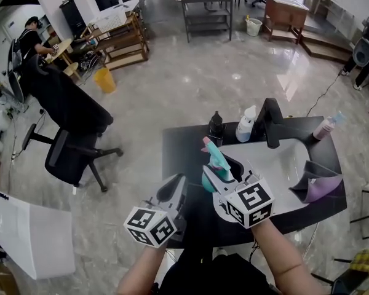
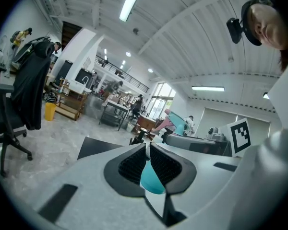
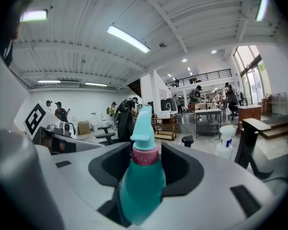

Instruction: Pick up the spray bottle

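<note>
The spray bottle (image 1: 214, 160) is teal with a pink collar and a teal trigger head. My right gripper (image 1: 220, 172) is shut on its body and holds it upright above the black counter (image 1: 178, 145), at the sink's left rim. In the right gripper view the bottle (image 3: 143, 176) stands between the two dark pads, its head above them. My left gripper (image 1: 174, 188) hangs just left of the right one, over the counter's front edge. In the left gripper view its ribbed pads (image 2: 134, 164) meet with nothing gripped, and the held bottle (image 2: 180, 125) shows ahead to the right.
A white sink basin (image 1: 290, 162) with a black faucet (image 1: 269, 123) is set in the counter. Behind it stand a black bottle (image 1: 216, 128), a white spray bottle (image 1: 246, 123) and a pink bottle (image 1: 326, 126). A purple cloth (image 1: 320, 186) lies at the right. A black office chair (image 1: 67, 128) stands left.
</note>
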`<move>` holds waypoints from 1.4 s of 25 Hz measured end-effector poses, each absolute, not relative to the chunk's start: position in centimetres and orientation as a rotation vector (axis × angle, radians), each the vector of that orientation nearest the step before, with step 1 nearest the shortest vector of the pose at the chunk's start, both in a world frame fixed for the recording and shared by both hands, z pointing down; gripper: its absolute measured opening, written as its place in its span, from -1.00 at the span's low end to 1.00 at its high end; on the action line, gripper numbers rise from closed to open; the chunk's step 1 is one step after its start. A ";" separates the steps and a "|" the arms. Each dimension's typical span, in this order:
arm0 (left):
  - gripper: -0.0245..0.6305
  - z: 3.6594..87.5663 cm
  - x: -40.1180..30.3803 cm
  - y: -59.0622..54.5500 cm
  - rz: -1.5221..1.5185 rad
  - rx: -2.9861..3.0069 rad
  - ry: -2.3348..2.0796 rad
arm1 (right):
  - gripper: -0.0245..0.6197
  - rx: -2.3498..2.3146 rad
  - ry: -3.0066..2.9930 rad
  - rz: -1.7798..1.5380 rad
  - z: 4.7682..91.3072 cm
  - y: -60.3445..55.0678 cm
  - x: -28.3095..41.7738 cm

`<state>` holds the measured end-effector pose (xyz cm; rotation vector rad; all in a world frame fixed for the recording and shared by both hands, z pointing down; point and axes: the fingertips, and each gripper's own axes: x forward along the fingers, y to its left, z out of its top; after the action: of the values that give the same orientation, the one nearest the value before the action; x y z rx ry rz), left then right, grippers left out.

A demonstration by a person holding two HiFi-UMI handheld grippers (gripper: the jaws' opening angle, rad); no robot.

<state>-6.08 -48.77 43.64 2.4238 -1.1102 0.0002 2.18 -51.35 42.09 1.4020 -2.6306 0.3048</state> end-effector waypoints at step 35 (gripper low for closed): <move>-0.90 43.3 -5.0 -37.2 -0.038 2.421 -1.109 | -0.34 1.397 -2.674 0.340 41.6 -36.9 2.4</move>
<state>-4.97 -37.18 43.28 2.4209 -1.1092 -0.0382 2.40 -36.93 41.62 1.3969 -2.6741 0.3397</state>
